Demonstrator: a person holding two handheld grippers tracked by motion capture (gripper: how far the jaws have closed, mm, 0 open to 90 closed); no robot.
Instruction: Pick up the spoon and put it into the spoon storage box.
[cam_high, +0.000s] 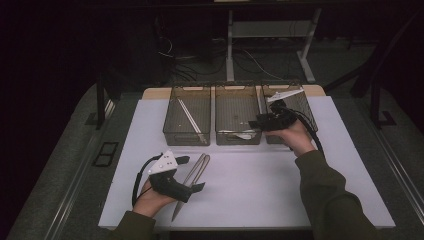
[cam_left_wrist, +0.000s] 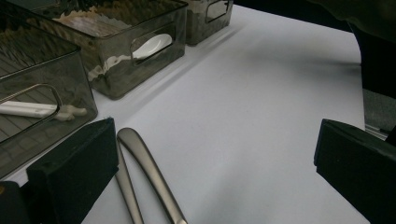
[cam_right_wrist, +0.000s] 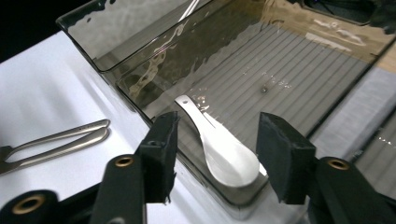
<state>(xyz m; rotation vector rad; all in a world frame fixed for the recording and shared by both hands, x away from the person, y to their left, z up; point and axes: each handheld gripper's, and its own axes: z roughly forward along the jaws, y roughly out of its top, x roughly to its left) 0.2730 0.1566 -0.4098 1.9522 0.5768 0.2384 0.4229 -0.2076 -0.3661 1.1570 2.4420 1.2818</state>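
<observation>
My right gripper (cam_right_wrist: 215, 154) hangs over the middle smoky see-through plastic bin (cam_right_wrist: 140, 56). Its jaws stand apart with nothing squeezed between them. The shiny silver metal spoon (cam_right_wrist: 224, 151) lies flat in the bin's near corner. My left gripper (cam_high: 192, 174) is wide apart over two long silver metal handles (cam_left_wrist: 149, 172) on the white table (cam_left_wrist: 261, 116).

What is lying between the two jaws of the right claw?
In the right gripper view, the spoon lies between the open jaws of the right claw, resting on the floor of the middle bin. The pads do not touch it.
</observation>
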